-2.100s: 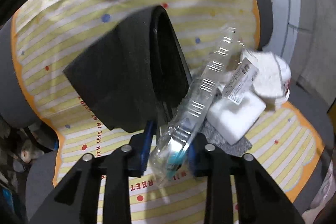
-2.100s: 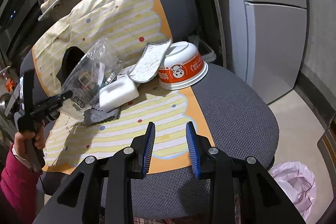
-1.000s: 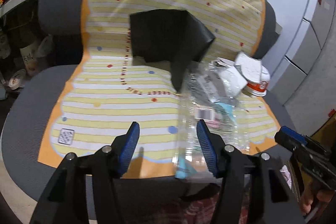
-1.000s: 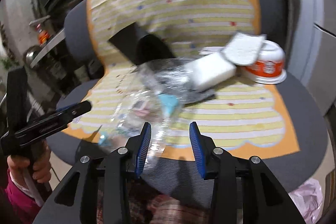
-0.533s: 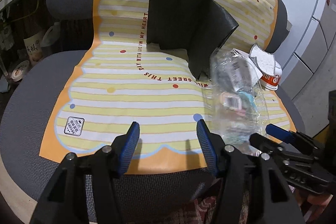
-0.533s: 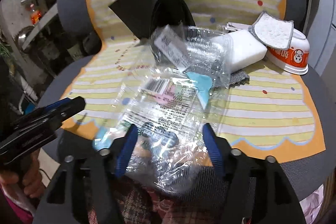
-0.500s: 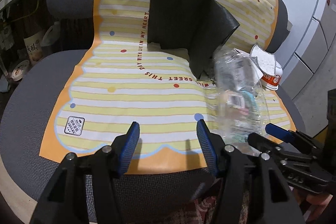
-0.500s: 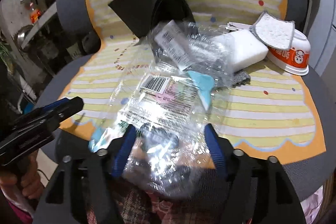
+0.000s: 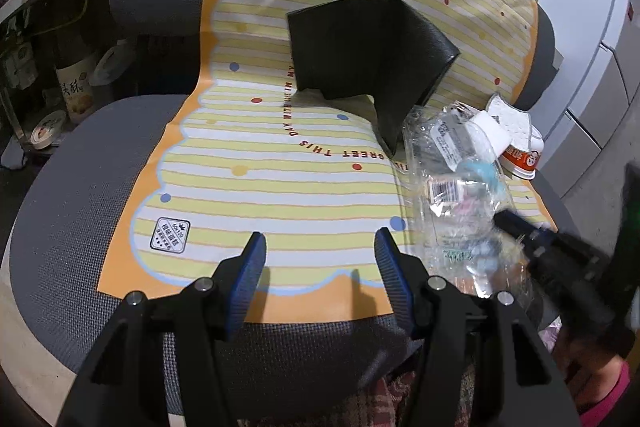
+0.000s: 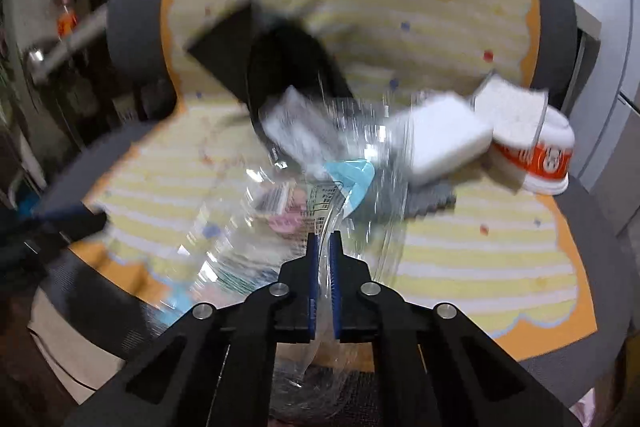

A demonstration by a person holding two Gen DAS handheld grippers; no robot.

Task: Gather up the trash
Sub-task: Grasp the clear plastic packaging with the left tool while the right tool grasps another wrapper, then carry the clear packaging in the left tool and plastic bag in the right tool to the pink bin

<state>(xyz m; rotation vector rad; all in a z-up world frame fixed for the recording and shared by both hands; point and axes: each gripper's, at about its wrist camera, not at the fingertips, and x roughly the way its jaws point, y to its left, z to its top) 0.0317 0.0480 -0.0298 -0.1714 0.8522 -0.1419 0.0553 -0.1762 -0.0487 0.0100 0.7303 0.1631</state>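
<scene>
left gripper: jaws apart, holding nothing, above yellow striped mat | black open trash bag: 12 o'clock on mat | right gripper: clenched on crumpled clear plastic wrapper | white foam block, orange-white bowl: 2 o'clock

Both wrist cameras close, angled down at chair; shared: yellow mat.

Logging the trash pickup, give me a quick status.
Right tool shut on clear plastic wrapper. Left tool open, empty. Sponge, bowl crowd the chair.
</scene>
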